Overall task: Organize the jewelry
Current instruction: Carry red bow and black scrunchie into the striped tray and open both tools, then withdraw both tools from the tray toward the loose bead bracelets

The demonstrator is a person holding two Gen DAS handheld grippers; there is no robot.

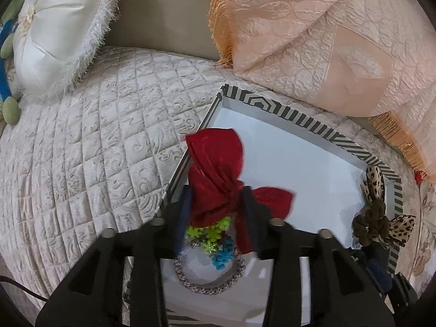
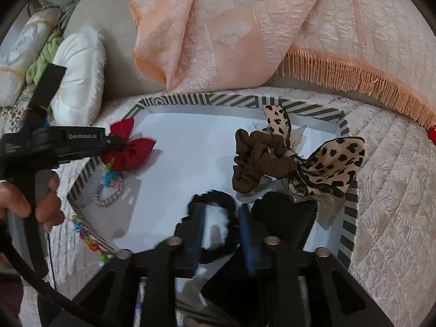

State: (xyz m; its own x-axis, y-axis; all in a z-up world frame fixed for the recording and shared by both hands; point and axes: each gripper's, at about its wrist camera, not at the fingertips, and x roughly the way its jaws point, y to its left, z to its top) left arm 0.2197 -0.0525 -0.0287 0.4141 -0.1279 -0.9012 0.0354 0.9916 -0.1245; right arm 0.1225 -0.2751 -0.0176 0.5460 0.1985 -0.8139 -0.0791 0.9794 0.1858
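The left gripper [image 1: 216, 204] is straddling the red bow [image 1: 218, 174] at the tray's [image 1: 308, 114] 9 o'clock edge, jaws parted to drop it inside, while the right gripper [image 2: 222, 223], jaws apart, is straddling the black scrunchie [image 2: 215, 199] at 6 o'clock.

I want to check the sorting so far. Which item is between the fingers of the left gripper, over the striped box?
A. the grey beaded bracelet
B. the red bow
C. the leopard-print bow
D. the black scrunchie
B: the red bow sits between the left gripper fingers, above the striped box.
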